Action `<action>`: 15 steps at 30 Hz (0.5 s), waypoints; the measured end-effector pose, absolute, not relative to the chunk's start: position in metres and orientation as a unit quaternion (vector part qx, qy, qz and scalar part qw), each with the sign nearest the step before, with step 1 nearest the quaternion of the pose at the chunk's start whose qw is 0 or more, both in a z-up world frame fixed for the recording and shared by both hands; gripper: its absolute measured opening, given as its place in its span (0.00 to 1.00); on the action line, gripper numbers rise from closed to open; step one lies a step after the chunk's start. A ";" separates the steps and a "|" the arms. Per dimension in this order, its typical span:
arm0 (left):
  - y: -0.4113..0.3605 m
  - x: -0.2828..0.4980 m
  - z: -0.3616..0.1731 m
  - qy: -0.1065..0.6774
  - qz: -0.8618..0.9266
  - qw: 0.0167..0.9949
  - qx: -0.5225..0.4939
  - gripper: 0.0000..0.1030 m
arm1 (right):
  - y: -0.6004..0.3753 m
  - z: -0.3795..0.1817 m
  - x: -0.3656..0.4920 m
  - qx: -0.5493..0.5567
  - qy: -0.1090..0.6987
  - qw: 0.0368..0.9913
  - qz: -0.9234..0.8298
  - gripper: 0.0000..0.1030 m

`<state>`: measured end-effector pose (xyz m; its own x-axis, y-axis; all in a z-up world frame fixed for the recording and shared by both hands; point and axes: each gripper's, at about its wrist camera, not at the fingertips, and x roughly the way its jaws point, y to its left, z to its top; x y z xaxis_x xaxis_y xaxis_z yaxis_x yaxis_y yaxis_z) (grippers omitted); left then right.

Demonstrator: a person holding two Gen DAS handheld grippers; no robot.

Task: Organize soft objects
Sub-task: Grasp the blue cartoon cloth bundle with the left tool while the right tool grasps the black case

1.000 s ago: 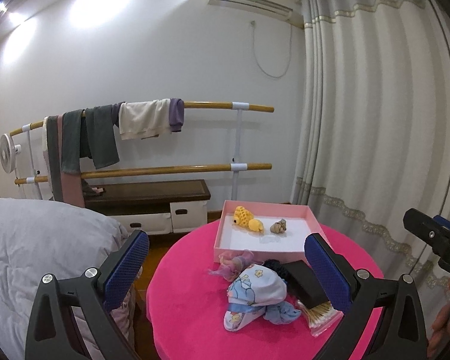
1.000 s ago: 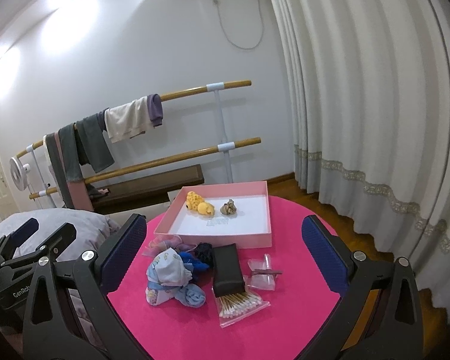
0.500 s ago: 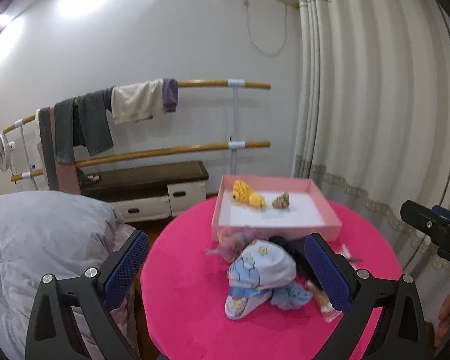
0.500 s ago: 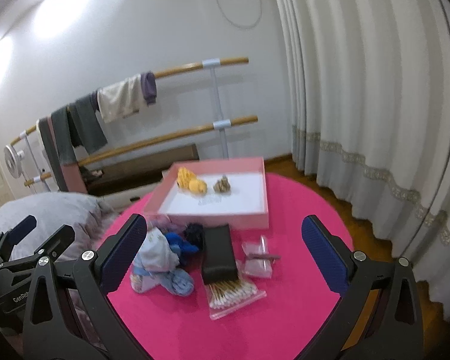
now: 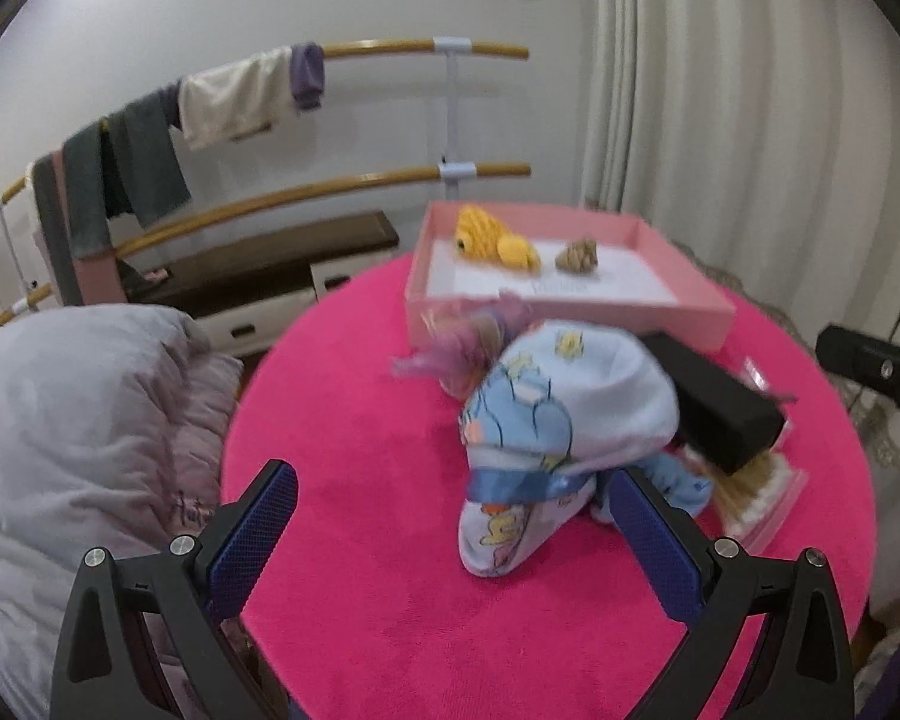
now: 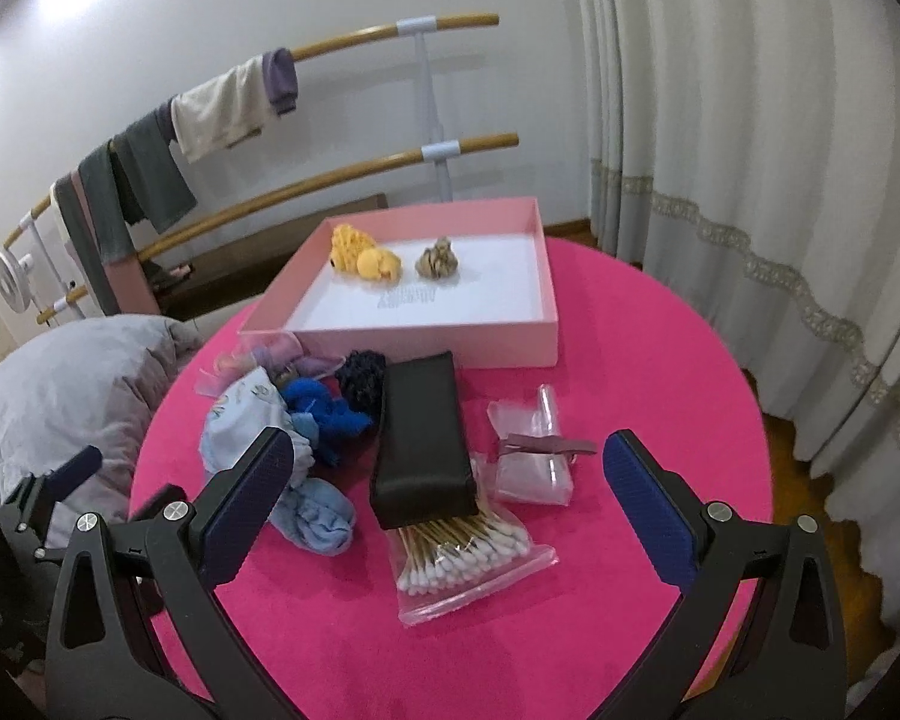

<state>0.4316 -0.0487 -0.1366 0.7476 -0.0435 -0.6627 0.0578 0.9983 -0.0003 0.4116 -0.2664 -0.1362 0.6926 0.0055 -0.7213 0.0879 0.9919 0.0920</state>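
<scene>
Both the left gripper [image 5: 450, 519] and the right gripper [image 6: 447, 477] were spread wide and empty, near the soft pile [image 6: 282, 420]. It lay just before the pink tray [image 6: 390, 339]. The approach was in hand; next, one gripper should close on the printed cloth [image 5: 564, 414].

A round pink bench [image 5: 354, 420] holds a pale blue patterned sock bundle [image 5: 564, 414] before a pink tray [image 5: 576, 315]. The left gripper [image 5: 456, 540], fingers [image 5: 252, 534] spread, hovers close above.
</scene>
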 end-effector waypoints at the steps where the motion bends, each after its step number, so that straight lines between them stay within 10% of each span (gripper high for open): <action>1: -0.049 0.436 -0.141 0.359 -0.031 0.933 0.009 1.00 | -0.266 -0.140 0.416 0.059 0.396 0.916 -0.022 1.00; 15: -0.057 0.517 -0.182 0.408 -0.072 0.910 -0.014 0.89 | -0.258 -0.186 0.463 0.038 0.448 0.893 -0.014 0.99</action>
